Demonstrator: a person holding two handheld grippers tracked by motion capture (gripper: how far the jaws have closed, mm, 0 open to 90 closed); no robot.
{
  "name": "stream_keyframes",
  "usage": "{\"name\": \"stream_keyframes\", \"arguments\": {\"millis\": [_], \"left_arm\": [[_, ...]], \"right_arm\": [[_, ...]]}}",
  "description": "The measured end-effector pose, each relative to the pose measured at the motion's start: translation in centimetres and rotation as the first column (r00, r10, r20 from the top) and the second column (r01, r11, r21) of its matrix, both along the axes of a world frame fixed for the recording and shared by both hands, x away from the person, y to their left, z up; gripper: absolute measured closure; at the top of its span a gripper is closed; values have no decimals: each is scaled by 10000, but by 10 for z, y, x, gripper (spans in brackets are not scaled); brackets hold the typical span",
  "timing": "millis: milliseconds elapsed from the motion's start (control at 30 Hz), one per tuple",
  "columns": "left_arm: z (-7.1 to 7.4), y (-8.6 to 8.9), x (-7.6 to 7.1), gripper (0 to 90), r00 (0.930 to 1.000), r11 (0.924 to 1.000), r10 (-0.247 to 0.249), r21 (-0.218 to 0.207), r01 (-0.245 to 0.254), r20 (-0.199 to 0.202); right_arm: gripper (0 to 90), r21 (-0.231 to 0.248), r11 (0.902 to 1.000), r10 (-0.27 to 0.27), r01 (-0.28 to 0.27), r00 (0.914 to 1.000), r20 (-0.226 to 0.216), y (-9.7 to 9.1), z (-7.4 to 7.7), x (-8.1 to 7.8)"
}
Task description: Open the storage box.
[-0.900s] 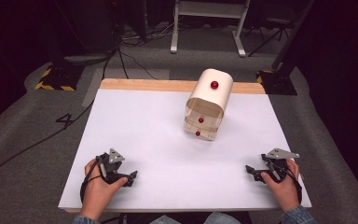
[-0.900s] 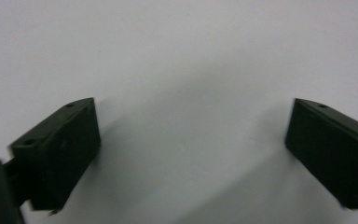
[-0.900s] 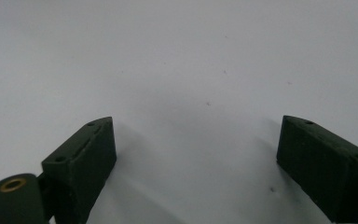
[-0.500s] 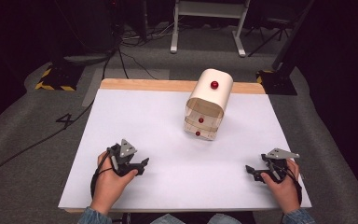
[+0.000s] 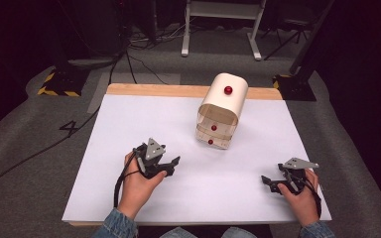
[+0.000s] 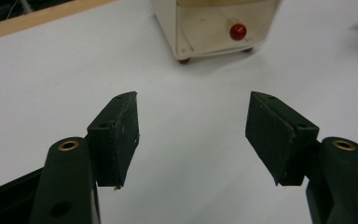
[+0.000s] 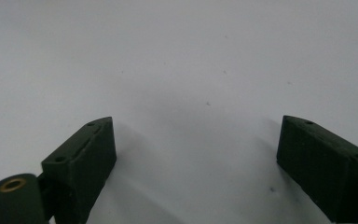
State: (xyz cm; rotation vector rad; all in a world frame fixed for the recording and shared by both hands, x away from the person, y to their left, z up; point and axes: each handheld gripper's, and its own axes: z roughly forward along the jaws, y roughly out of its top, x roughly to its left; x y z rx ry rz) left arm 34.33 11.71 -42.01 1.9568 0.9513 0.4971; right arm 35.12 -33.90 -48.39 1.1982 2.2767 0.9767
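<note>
White tabletop (image 5: 129,124) spans the scene. At its left, the black left gripper (image 5: 171,166) hovers, jaws wide apart; a cream, red-knobbed drawer cabinet (image 5: 220,111) stands mid-table; the black right gripper (image 5: 269,182) gapes empty.

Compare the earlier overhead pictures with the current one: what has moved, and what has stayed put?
The left gripper has moved forward and inward across the table toward the small drawer cabinet, jaws open, holding nothing. The right gripper and the cabinet stayed put.
</note>
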Motion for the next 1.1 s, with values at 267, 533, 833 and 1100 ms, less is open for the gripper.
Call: {"name": "stream_keyframes", "arguments": {"millis": [267,533,833,1100], "left_arm": [[-5,-38,7,414,9988,9986,-49,-522,74,478],[-24,-72,17,494,9976,9962,4,-866,56,691],[-45,-99,36,549,9952,9955,224,-934,-134,957],[-57,-116,48,593,9943,9947,703,-804,-639,804]], "right_arm": [[118,1,10000,-1,1,10000,-16,0,0,0],[118,13,10000,0,0,10000,-50,0,0,0],[118,17,10000,-2,2,10000,-52,0,0,0],[118,17,10000,-4,4,10000,-42,0,0,0]]}}
